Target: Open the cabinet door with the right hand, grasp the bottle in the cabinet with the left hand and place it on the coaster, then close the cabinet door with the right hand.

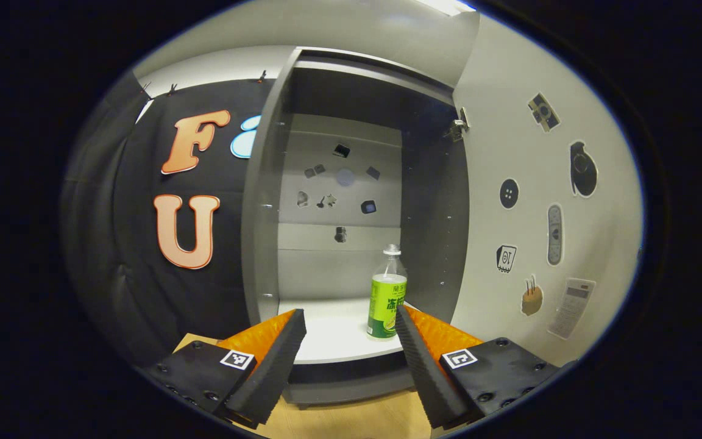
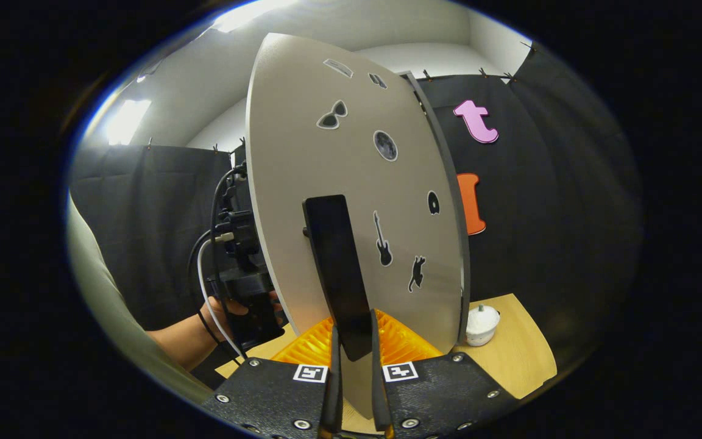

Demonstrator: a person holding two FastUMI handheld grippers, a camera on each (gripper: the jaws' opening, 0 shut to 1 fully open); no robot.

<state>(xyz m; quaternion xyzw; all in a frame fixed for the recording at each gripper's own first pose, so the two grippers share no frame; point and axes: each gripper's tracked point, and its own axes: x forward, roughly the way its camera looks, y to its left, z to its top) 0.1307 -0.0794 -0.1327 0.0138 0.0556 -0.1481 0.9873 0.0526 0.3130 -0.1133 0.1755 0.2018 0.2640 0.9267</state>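
The grey cabinet (image 1: 265, 201) stands open, its door (image 1: 540, 201) swung out to the right in the left gripper view. A clear bottle (image 1: 387, 292) with a green label stands upright on the white shelf (image 1: 339, 335), toward the right. My left gripper (image 1: 350, 329) is open in front of the shelf, its right fingertip level with the bottle's base and short of it. In the right gripper view my right gripper (image 2: 354, 341) is shut on the door's long dark handle (image 2: 339, 274), with the door (image 2: 351, 183) edge-on ahead.
A small white lidded pot (image 2: 481, 325) sits on the wooden table (image 2: 521, 353) to the right of the door. A person's hand (image 2: 217, 317) holds the other gripper with cables behind the door's left edge. Stickers dot the door and the cabinet's back wall.
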